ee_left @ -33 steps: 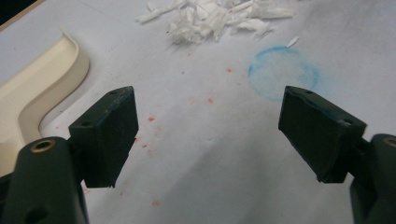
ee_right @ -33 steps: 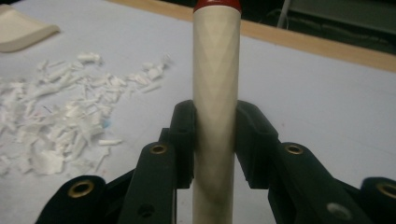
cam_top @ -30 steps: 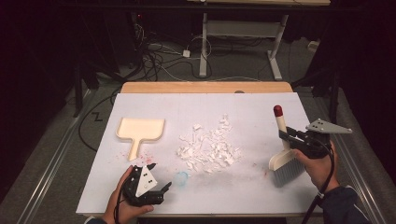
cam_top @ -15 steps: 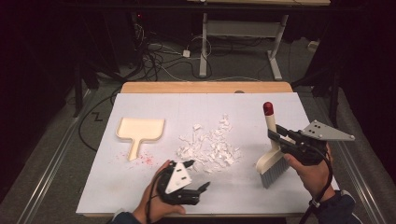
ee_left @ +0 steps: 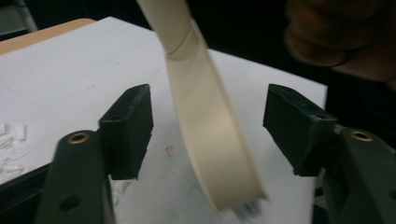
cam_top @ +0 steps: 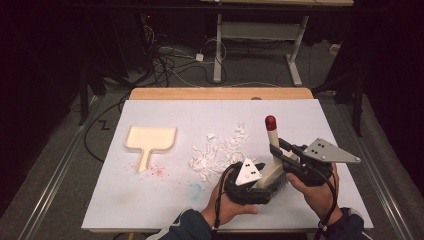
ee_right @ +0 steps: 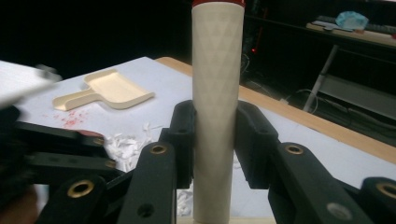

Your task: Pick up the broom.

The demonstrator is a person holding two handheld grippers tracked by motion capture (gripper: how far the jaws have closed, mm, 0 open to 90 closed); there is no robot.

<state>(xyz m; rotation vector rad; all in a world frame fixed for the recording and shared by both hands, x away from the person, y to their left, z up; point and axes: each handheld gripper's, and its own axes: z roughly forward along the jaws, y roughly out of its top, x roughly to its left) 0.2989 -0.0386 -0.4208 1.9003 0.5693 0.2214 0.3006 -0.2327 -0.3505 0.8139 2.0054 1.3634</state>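
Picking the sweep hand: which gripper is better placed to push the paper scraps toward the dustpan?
Right. The right gripper is shut on the brush handle; the left gripper stands open around the brush head, not gripping.

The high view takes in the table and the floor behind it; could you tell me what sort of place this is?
Probably a lab or recording workspace: a white-covered wooden work table in a dark room, loose black cables on the grey floor, and a metal-legged adjustable desk frame behind.

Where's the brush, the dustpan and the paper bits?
brush (ee_right: 217, 93), right gripper view, middle of its handle
dustpan (cam_top: 151, 137), high view, its tray
paper bits (cam_top: 215, 155), high view, middle of the pile
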